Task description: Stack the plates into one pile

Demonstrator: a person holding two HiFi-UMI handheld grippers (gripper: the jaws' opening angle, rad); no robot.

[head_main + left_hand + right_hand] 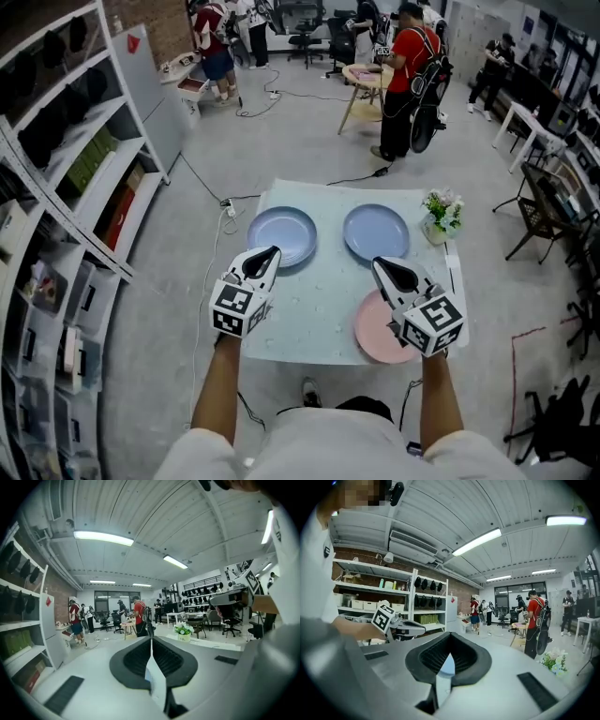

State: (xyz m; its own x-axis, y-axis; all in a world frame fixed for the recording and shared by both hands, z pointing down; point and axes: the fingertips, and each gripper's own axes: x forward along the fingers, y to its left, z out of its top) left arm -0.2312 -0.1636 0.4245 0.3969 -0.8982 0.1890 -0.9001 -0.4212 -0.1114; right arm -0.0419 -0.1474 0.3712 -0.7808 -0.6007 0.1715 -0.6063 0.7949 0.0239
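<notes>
Three plates lie apart on the pale table (314,319): a blue plate (283,235) at the back left, a second blue plate (376,232) at the back right, and a pink plate (373,333) at the front right. My left gripper (272,251) hovers above the near edge of the left blue plate, shut and empty. My right gripper (378,263) hangs over the pink plate and hides part of it, also shut with nothing held. Both gripper views look level across the room; the jaws (151,641) (450,637) meet with no plate in sight.
A small white pot of flowers (441,217) stands at the table's back right corner. Shelving (66,187) runs along the left. Several people stand around a small table (366,80) beyond. A cable (211,192) trails on the floor by the table's left corner.
</notes>
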